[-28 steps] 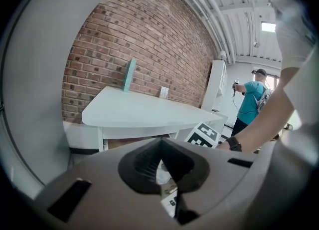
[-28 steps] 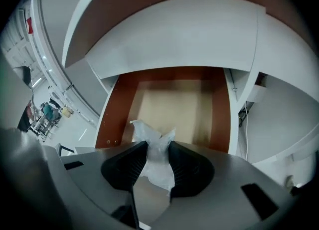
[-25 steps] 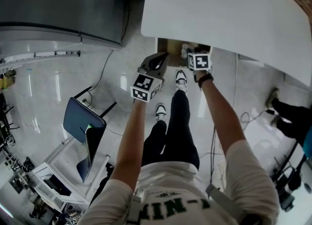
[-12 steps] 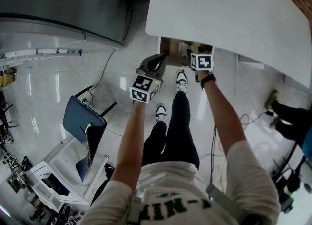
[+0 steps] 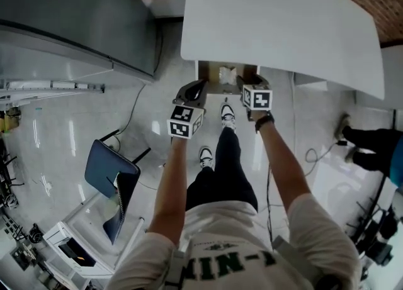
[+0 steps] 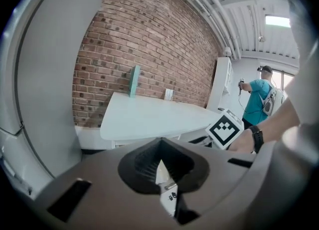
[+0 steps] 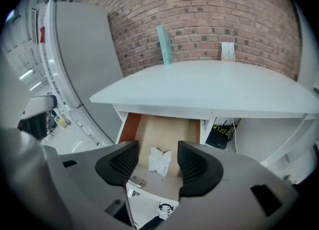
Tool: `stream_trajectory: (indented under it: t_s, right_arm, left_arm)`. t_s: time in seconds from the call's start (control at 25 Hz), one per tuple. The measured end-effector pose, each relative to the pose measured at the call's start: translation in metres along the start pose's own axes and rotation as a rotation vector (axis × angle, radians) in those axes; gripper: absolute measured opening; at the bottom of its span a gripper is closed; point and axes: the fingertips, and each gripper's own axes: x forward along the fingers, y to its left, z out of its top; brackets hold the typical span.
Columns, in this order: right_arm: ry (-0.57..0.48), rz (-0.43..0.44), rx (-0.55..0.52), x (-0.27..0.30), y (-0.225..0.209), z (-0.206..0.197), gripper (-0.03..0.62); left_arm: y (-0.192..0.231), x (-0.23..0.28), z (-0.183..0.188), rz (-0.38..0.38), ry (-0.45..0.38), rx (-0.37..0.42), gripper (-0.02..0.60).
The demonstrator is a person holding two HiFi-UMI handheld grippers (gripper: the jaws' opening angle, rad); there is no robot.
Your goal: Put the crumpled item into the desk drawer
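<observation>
While in drawer (image 7: 160,126), wad (image 7: 160,160) beyond gripper (image 7: 158,153).

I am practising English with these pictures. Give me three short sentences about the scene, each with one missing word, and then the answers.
1. The crumpled paper lies in the open ____ under the desk.
2. The right gripper hangs above the paper with its jaws ____.
3. The wall behind the desk is built of ____.
Missing words: drawer; open; brick.

Drawer (image 5: 210,76) rear hidden under desk top (image 5: 277,24), another person (image 5: 370,149) cut by right edge
</observation>
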Motion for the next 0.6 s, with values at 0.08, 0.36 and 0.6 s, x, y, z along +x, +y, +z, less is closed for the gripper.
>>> stream_trajectory:
  t_s: [0.08,0.36,0.6]
  right_arm:
    - [-0.039,-0.031,-0.028,-0.026,-0.004,0.014,0.227]
    - [-0.198,-0.04,-0.061,-0.121,0.031,0.064,0.212]
    - [-0.372,-0.086,-0.056,-0.189,0.037,0.127,0.148]
  left_arm:
    - [-0.006,-0.006,0.014,0.0,-0.029,-0.009,-0.002]
    - [-0.032,-0.048,0.062,-0.02,-0.09,0.0,-0.002]
    - [-0.039,-0.079,0.128,0.02,-0.186,0.068,-0.002]
